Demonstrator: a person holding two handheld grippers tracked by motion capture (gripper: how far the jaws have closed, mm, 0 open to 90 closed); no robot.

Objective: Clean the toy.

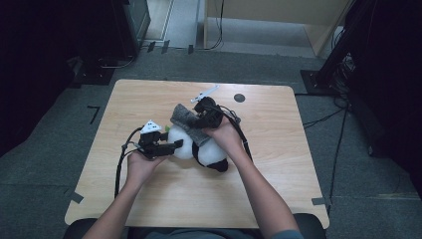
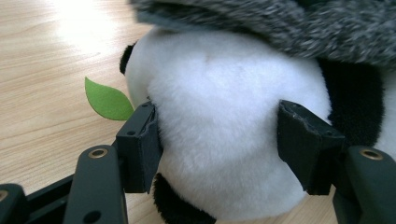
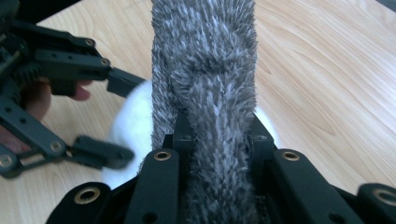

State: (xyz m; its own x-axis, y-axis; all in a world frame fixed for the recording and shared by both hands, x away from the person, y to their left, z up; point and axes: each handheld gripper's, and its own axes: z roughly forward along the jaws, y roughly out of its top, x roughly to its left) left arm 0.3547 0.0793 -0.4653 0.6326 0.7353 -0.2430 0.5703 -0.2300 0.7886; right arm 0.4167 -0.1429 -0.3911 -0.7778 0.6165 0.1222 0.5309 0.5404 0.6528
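Observation:
A black-and-white plush panda (image 1: 209,152) lies in the middle of the wooden table (image 1: 149,199). My left gripper (image 1: 174,145) comes in from the left, and its pads press into both sides of the white plush (image 2: 219,126). A green felt leaf (image 2: 107,100) sticks out beside the left pad. A grey fuzzy cloth (image 1: 186,122) is draped over the top of the panda. My right gripper (image 3: 217,135) is shut on a bunched end of that cloth (image 3: 205,70), just above the toy. In the right gripper view the left gripper (image 3: 119,119) straddles the white plush (image 3: 133,126).
A small black disc (image 1: 239,97) and a white strip (image 1: 205,93) lie near the table's far edge. Dark stands and cables ring the table on the grey carpet. Bare wood spreads to the left, the right and the front of the toy.

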